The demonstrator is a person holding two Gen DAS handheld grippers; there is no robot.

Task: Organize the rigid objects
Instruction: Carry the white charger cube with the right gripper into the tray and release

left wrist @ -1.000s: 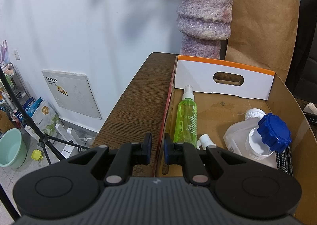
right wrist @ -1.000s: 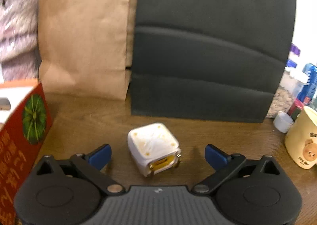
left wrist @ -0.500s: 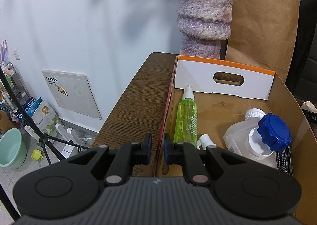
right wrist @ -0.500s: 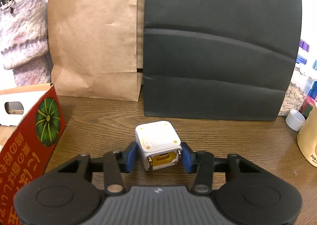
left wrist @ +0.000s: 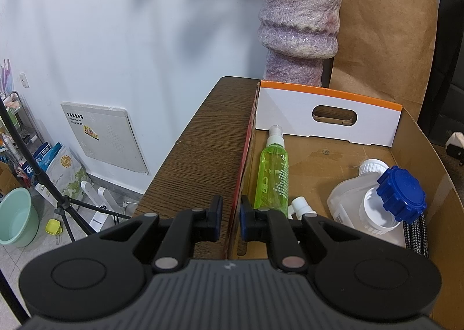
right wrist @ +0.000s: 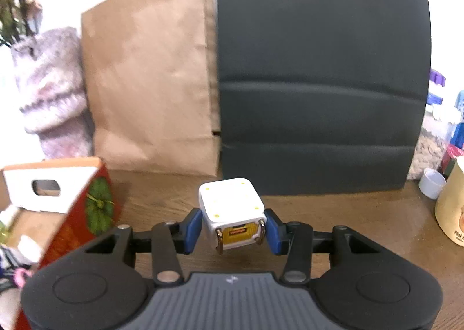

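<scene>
right claw (right wrist: 233, 228): blue pads clamped on white cube charger (right wrist: 232, 208), lifted off the surface (right wrist: 333, 214) | left claw (left wrist: 230, 218): jaws nearly together astride the cardboard box (left wrist: 420, 161) wall | left view only: green spray bottle (left wrist: 274, 173) at 12 o'clock, blue-capped jug (left wrist: 374, 202) at 2 o'clock

My left view is sharp and evenly lit; soft plant shadows fall on the wall (left wrist: 121, 28). My right view is motion-blurred, overexposed at upper left. Both views show fisheye bending and dark corners.
</scene>
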